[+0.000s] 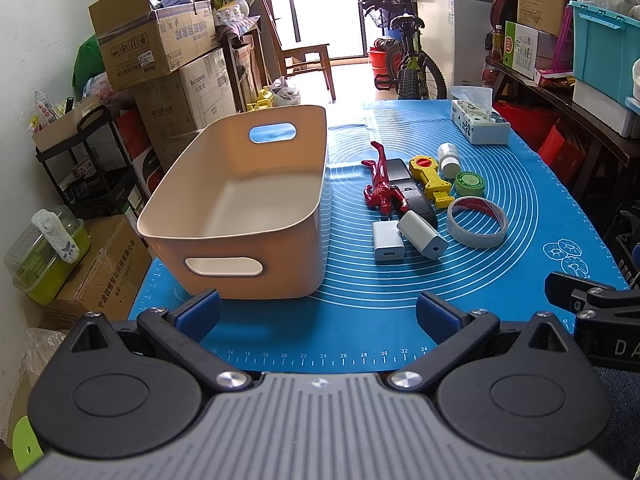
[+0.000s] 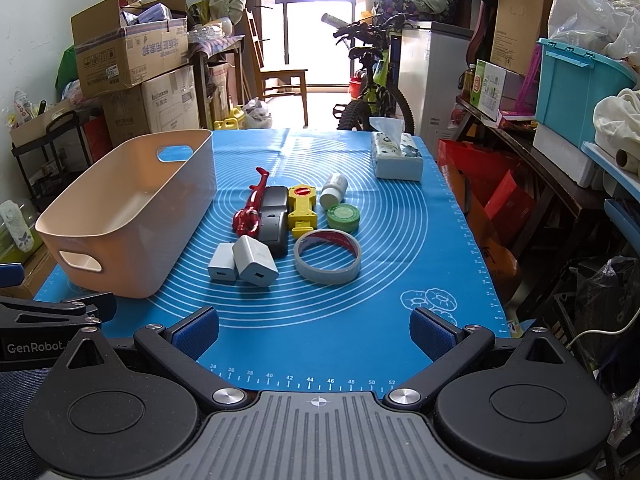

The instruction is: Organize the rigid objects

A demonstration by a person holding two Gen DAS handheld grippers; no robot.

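The left gripper [image 1: 318, 314] sits low and level, its two fingers spread wide apart with nothing between the blue pads [image 1: 200, 312]. The right gripper [image 2: 316, 330] is posed the same way, fingers spread wide and the blue pads [image 2: 434, 334] bare. The two are side by side: part of the right gripper's black frame shows at the right edge of the left view, and part of the left gripper's frame shows at the left edge of the right view.

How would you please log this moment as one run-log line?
stage: not started | left gripper: open, empty | right gripper: open, empty | bin: empty | chargers, tape roll: on mat
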